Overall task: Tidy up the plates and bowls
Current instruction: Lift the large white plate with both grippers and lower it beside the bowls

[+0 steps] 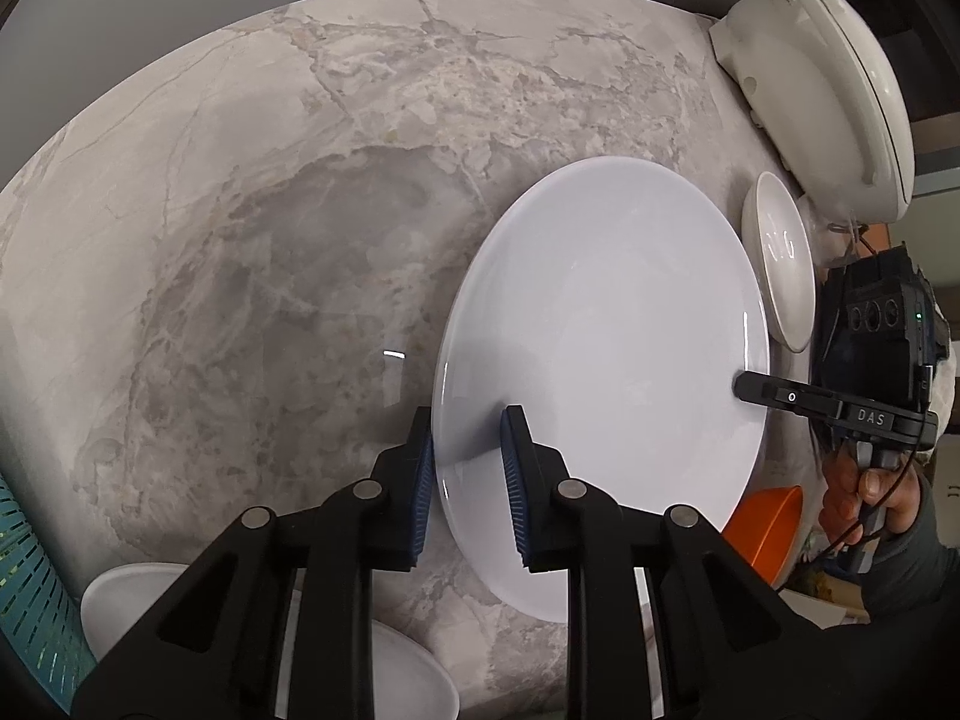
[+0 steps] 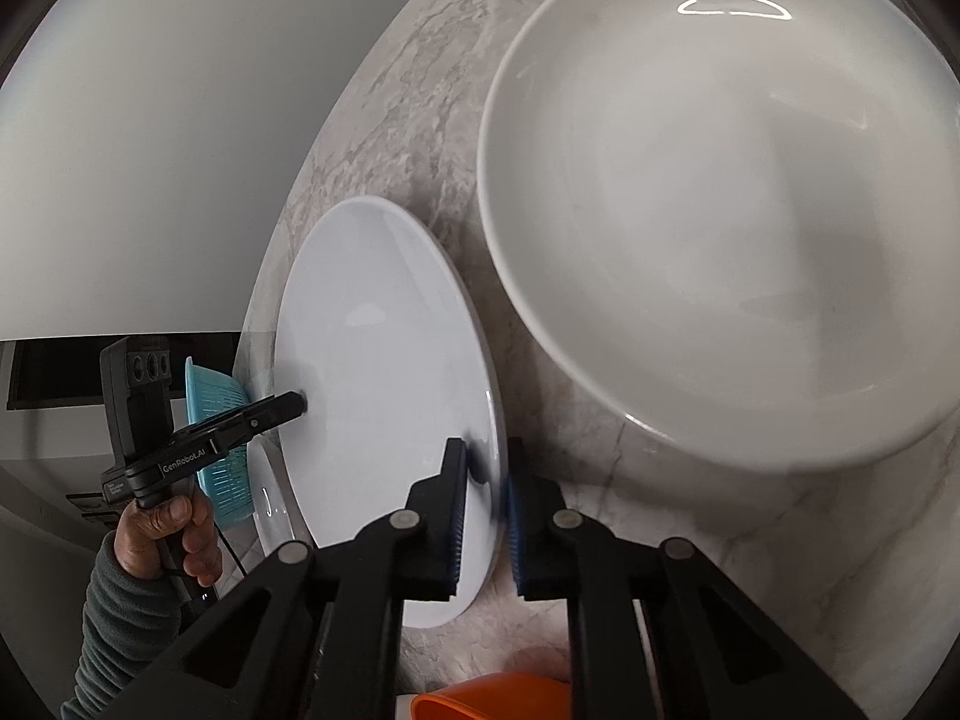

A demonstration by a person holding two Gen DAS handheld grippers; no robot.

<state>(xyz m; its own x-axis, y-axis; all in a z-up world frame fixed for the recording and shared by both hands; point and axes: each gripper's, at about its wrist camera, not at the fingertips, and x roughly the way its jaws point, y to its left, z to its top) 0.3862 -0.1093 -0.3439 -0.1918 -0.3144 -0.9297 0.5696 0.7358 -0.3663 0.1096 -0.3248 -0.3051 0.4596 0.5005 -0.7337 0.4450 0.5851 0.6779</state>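
- Plate [image 1: 606, 372], large, white and glossy, lay on the marble table [image 1: 252, 240] and took up the middle of both views; whether its rim was off the stone could not be told.
- Left gripper [image 1: 468, 486] was closed on the plate's near rim, one blue-padded finger [image 1: 423, 492] under or outside the edge and the other on the upper face.
- Right gripper [image 2: 485, 516] gripped the opposite rim in the same way, its blue pads pressed against both sides of the thin edge.
- From the left wrist camera the right gripper's black finger reached in over the far rim, with the person's right hand [image 1: 864, 498] around its handle and a dark sleeve behind it.
- From the right wrist camera the left hand [image 2: 162, 534] showed around the other handle, in a grey sleeve.
- White bowl [image 2: 720, 210], deep and empty, stood on the table just beside the plate, on its right in the right wrist camera.
- Orange bowl [image 1: 765, 525] sat close to the plate's near-right edge, partly hidden by it.
- Two smaller white plates [image 1: 138, 606] lay at the table's near-left corner, below the left gripper.
- Teal slotted basket [image 1: 30, 600] stood at the far left edge.
- Cream-coloured appliance [image 1: 822, 90] rested at the table's far right corner, behind the white bowl.
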